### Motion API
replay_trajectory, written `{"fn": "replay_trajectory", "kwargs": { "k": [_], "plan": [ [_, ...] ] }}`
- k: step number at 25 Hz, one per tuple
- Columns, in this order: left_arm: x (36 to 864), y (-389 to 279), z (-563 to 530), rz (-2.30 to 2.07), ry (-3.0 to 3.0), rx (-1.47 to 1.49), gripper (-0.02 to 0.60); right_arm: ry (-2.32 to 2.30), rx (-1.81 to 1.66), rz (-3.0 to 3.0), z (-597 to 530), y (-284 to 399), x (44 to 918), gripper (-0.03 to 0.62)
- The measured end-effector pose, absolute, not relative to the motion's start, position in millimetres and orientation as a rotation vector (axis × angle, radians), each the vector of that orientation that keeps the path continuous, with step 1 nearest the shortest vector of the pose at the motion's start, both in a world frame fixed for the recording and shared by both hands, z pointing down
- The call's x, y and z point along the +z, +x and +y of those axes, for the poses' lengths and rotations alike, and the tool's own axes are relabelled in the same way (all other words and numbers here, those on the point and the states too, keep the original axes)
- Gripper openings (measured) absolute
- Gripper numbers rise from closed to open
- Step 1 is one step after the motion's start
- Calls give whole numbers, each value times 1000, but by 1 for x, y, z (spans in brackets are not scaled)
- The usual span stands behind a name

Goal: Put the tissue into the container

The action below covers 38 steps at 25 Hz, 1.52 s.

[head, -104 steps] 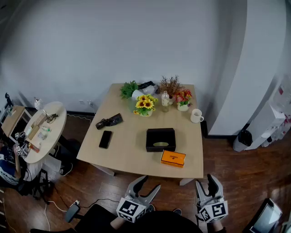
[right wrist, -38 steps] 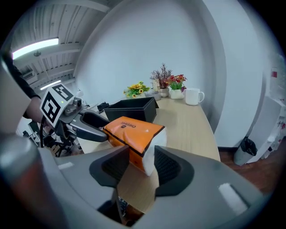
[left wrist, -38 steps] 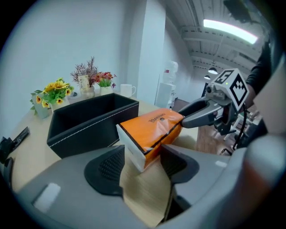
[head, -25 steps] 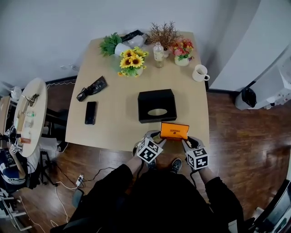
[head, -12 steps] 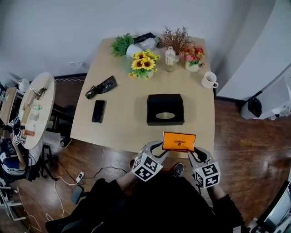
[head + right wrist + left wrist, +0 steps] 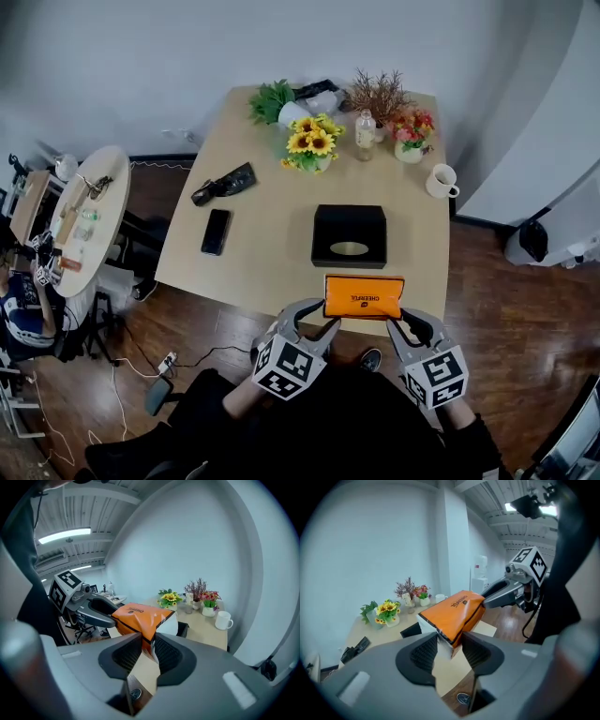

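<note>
Looking down through the head view, I have the pale table (image 6: pixel 244 253) filling the middle, and the black container (image 6: pixel 349 223) sits on it toward my side with its oval slot facing up (the sunflowers (image 6: pixel 312 145), mug (image 6: pixel 441 181) and phone (image 6: pixel 216 232) lie well out of my way). Just nearer than the container, over the table's near edge, the orange tissue pack (image 6: pixel 363 296) hangs in the air between my two grippers. The left gripper (image 6: pixel 317 316) has the pack's left end between its jaws, which are closing and pinching the wrapper. The right gripper (image 6: pixel 409 323) pinches the opposite end, pads pressed on it. I judge this to be the carry step: the pack is lifted but not yet at the container. Next, I reckon, I must bring it forward over the container and level it. The slot looks narrower than the pack, so I cannot tell from here how it goes in.
</note>
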<state>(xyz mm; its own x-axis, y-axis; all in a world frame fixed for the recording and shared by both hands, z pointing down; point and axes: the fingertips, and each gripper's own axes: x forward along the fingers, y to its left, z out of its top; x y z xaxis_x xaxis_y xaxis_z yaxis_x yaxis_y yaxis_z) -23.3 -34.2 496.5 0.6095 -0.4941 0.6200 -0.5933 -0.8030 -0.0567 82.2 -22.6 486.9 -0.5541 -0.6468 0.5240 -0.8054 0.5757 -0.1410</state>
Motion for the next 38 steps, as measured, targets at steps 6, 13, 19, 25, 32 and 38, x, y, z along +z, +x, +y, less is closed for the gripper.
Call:
{"fn": "replay_trajectory", "kwargs": {
  "k": [6, 13, 19, 25, 32, 38],
  "plan": [
    [450, -23, -51, -1015, 2714, 941, 147, 1186, 415, -2452, -44, 84, 442, 87],
    [441, -29, -72, -1039, 2726, 905, 147, 1199, 369, -2453, -67, 79, 430, 87],
    [452, -36, -113, -1049, 2722, 903, 147, 1196, 356, -2455, -107, 73, 441, 87],
    [471, -37, -153, -1052, 2700, 944, 147, 1210, 344, -2429, -146, 70, 460, 87],
    [506, -38, -188, -1039, 2668, 927, 147, 1233, 365, -2389, -179, 69, 491, 87],
    [548, -40, -204, -992, 2634, 992, 147, 1215, 370, -2361, -192, 65, 530, 87]
  ]
}}
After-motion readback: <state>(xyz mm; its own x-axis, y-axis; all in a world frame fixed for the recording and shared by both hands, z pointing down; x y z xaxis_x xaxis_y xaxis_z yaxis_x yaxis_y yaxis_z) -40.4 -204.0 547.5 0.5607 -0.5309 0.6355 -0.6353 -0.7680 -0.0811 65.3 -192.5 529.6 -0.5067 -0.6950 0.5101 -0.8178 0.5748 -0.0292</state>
